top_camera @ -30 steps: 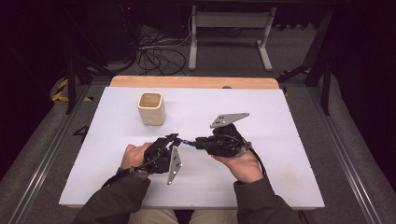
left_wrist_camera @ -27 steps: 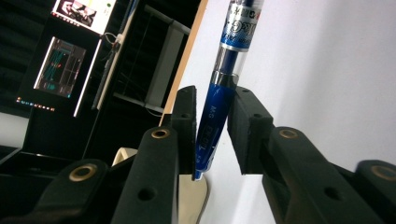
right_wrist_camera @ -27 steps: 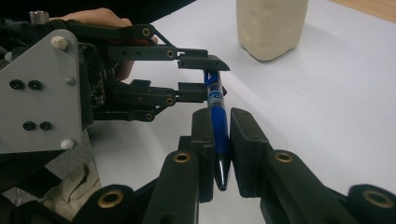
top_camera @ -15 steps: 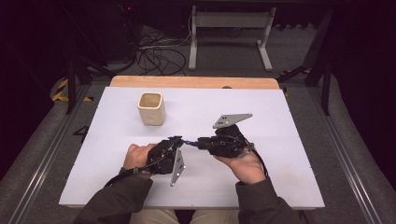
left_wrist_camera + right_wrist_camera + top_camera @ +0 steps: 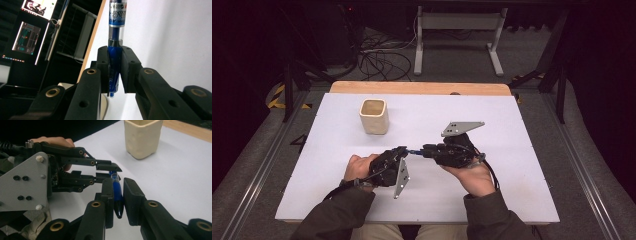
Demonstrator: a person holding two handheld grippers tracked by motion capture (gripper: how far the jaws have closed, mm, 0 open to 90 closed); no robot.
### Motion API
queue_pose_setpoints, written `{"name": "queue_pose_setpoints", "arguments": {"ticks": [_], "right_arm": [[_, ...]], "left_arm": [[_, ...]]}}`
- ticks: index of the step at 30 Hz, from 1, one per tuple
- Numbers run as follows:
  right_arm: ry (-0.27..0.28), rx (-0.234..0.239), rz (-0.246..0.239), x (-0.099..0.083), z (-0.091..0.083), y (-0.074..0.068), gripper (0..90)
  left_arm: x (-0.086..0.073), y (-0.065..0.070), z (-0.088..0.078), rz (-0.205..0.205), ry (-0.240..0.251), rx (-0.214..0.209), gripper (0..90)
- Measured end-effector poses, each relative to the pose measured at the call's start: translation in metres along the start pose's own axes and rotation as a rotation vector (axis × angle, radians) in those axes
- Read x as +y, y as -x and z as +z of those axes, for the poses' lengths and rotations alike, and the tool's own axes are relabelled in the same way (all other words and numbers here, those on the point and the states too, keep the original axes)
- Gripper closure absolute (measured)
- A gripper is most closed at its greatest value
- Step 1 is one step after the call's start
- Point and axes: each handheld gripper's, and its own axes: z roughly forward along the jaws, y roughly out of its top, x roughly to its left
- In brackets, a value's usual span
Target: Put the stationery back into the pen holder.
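Both grippers had shifted a bit left and toward the person since the earlier frames, w/ the cup unmoved. Pen was held off the table between the two grippers, at mid-table near the front edge. Blue barrel w/ a clear section; label print in the left gripper view was cropped and blurry, only "G" legible plus a red-white mark at top. Left gripper was clamped on the pen's blue grip end, jaws tight on both sides. Right gripper had its jaws either side of the other end; right jaw showed a slight gap, so can't tell if it was really gripping. Left gripper came in from the left in the right gripper view, grey plate on its side. Cream cup stood upright well behind on the white table.
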Motion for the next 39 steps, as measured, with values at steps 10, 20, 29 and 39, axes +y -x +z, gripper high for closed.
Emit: {"name": "queue_pose_setpoints", "arguments": {"ticks": [10, 20, 29, 39], "right_arm": [[0.143, -0.029, -0.030, 0.002, -0.012, 0.001, 69.2], [0.242, -0.059, -0.043, 0.001, -0.026, 0.004, 58.2], [0.321, -0.079, -0.032, -0.003, -0.036, 0.015, 43.7], [0.368, -0.096, -0.032, -0.008, -0.044, 0.023, 30.7]], "left_arm": [[-0.001, -0.002, 0.001, -0.078, 0.002, -0.038, 79.3], [-0.004, -0.011, 0.003, -0.181, 0.019, -0.055, 79.4], [-0.012, -0.024, 0.001, -0.341, 0.064, -0.095, 79.4], [-0.022, -0.040, -0.001, -0.505, 0.142, -0.125, 79.4]]}}
